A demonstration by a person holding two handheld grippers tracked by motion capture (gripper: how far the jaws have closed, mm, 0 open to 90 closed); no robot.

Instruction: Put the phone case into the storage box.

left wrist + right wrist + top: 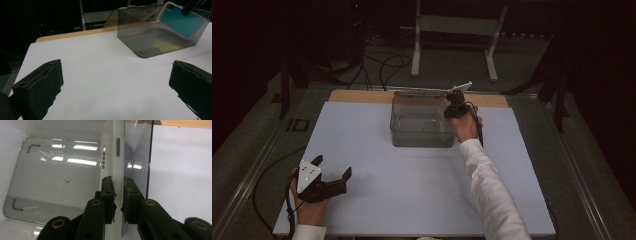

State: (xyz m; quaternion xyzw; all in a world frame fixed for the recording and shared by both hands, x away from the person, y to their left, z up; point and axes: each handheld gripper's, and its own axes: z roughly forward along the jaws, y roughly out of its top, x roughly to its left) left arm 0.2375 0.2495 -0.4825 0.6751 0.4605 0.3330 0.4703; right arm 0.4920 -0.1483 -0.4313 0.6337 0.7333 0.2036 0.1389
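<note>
A smoky see-through box point(412, 140) stands on the far middle of a white board point(412, 195). My right gripper point(455, 107) reaches down into the box's right end. In the right gripper view its jaws point(117, 192) are shut on the thin edge of a white-cased phone point(113, 150), which hangs edge-on over the box floor. The left gripper view shows the phone point(182, 20) with a teal face, tilted inside the box point(140, 32). My left gripper point(332, 167) rests near the board's front left corner, its jaws point(116, 65) open wide with nothing between them.
A wooden strip point(362, 95) runs along the board's far edge. Beyond the table, a white stand's legs point(417, 50) and loose black cables point(382, 65) lie on the floor. Bare board stretches between the box and the left gripper.
</note>
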